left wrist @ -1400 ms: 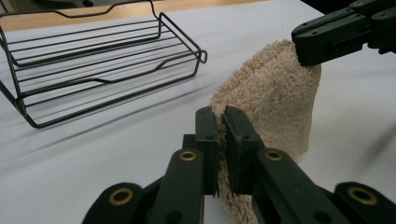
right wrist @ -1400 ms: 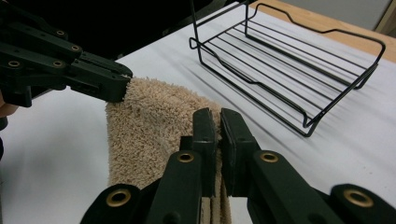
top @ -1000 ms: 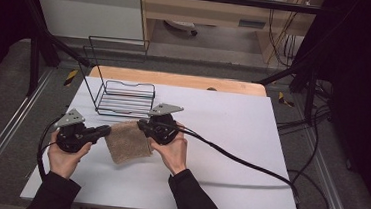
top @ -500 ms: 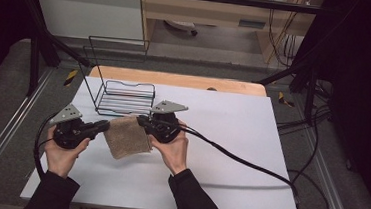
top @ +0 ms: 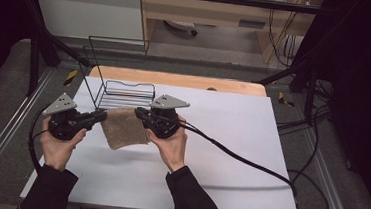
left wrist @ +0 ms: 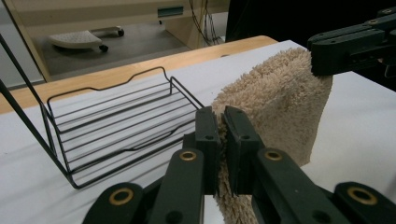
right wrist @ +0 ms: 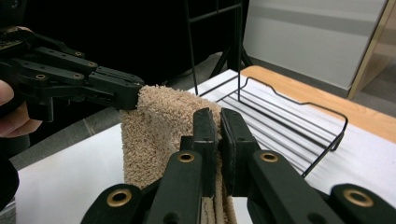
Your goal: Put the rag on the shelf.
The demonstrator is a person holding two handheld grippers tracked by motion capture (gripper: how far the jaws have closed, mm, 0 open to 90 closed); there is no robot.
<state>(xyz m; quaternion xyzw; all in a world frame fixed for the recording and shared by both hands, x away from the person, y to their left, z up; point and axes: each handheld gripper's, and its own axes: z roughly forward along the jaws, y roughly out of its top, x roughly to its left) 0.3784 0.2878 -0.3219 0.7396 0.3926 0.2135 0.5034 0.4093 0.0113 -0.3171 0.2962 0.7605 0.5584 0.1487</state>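
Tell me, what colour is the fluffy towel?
The towel is beige, a light sandy tan; the left gripper view shows it best.

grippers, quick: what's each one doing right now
left gripper: closed on one top corner of the beige towel.
right gripper: closed on the towel's other top corner.

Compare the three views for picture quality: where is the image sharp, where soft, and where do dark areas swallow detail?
High view: evenly lit white table, slightly soft, dark at both sides. Left gripper view: the towel pile and wire rack look crisp, the near jaws a little soft. Right gripper view: black background behind the left gripper hides its outline.
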